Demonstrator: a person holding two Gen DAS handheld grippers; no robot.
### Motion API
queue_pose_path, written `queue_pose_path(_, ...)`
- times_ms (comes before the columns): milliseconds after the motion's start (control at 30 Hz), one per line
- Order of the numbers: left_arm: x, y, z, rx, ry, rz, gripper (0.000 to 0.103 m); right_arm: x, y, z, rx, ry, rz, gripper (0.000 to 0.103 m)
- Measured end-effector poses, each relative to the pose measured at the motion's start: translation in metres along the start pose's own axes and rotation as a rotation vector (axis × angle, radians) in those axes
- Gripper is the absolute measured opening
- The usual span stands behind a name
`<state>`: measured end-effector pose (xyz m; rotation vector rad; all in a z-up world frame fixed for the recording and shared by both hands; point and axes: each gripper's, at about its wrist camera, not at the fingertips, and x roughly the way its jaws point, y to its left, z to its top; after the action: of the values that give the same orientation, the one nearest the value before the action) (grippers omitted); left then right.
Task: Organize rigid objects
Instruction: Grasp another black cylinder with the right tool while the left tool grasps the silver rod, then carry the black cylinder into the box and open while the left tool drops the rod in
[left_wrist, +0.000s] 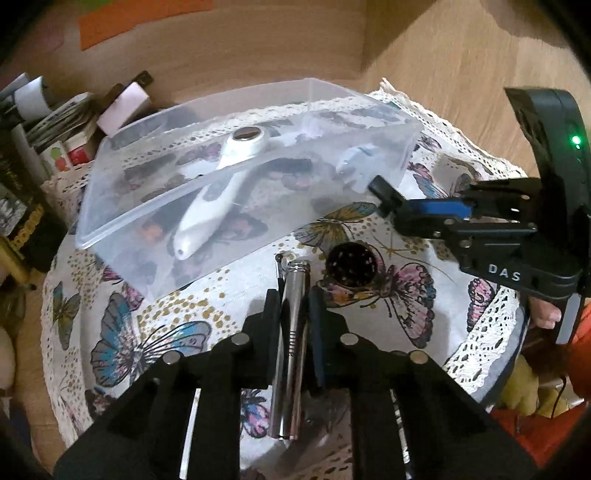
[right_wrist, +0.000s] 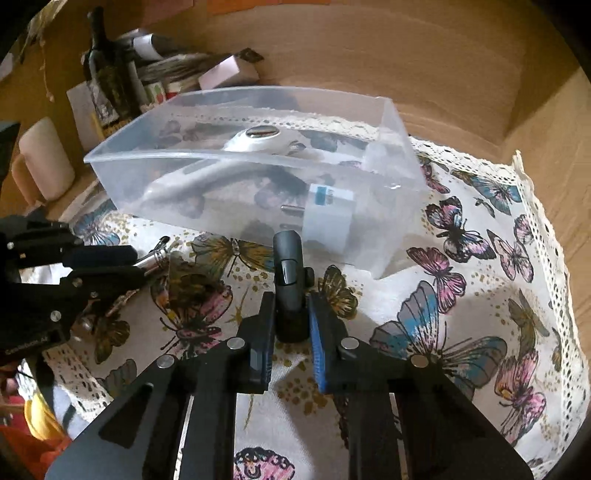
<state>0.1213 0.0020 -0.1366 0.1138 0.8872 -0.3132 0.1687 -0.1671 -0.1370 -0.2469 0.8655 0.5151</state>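
Note:
A clear plastic box (left_wrist: 155, 236) (right_wrist: 402, 206) stands on the butterfly tablecloth (left_wrist: 147, 332) (right_wrist: 461, 295). Inside lie a white long-handled tool (left_wrist: 218, 199) (right_wrist: 255, 142) and a white plug adapter (right_wrist: 328, 218). My left gripper (left_wrist: 293, 295) is shut on a silver metal cylinder (left_wrist: 293, 332), in front of the box. My right gripper (right_wrist: 291, 299) is shut on a small black object (right_wrist: 290, 277), close to the box's near wall. In the left wrist view the right gripper (left_wrist: 388, 195) comes in from the right. A dark round grinder (left_wrist: 351, 262) lies on the cloth between them.
Books, small boxes and a dark bottle (right_wrist: 110, 74) stand beyond the box at the left. A pale candle (right_wrist: 46, 158) sits at the left edge. A wooden wall (right_wrist: 369, 55) rises behind the table. The lace cloth edge (right_wrist: 532, 206) runs along the right.

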Motion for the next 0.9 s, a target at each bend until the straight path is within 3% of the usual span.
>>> queue_pose_path(300, -0.04, 0.009, 0.001, -0.054, -0.104, 0.013, 0.014, -0.034, 0.007, -0.003, 0.027, -0.087, 0.021, 0.015)
queue_pose_path(700, -0.078, 0.022, 0.022, -0.123, -0.251, 0.02, 0.013, -0.079, 0.015, 0.019, 0.03, -0.248, 0.009, 0.015)
queue_pose_path(733, -0.08, 0.024, 0.024, -0.129, -0.259, 0.016, 0.012, -0.081, 0.015, 0.021, 0.029, -0.258, 0.005, 0.015)
queue_pose_path(800, -0.086, 0.027, 0.03, -0.139, -0.281, 0.003, 0.0, -0.084, 0.014, 0.026, 0.033, -0.276, 0.008, 0.015)
queue_pose_path(900, -0.097, 0.031, 0.04, -0.15, -0.323, -0.015, 0.0, -0.086, 0.014, 0.034, 0.042, -0.3, 0.008, 0.015)
